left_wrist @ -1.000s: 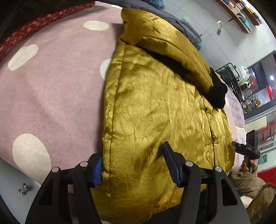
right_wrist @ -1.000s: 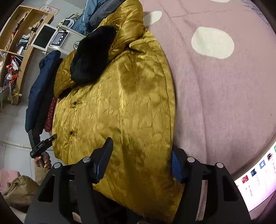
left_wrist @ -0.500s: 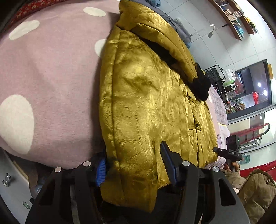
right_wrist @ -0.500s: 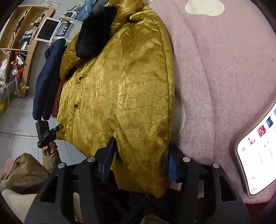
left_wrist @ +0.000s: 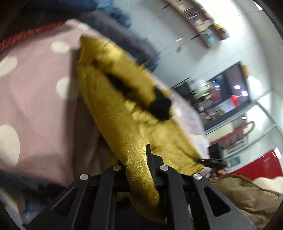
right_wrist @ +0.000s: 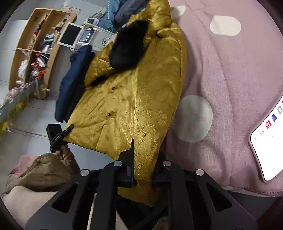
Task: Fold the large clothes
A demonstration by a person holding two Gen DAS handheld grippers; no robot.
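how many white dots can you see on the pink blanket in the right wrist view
3. One lies far out on the pink blanket, one beside the gold coat hem, and one shows partly by its collar. The coat may hide more.

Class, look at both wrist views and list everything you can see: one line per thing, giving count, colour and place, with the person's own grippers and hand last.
Padded coat: one, gold, spread on the blanket, hem lifted.
Fur collar: one, black, at the coat's far end.
Blanket: one, pink with white dots, under the coat.
Navy garment: one, dark blue, draped off the far side.
Tablet: one, white, lit screen, on the blanket's right edge.
Shelf unit: one, wooden, far left.
Left gripper: black, shut on the hem.
Right gripper: black, shut on the hem.
Hand: holding the left gripper's handle.
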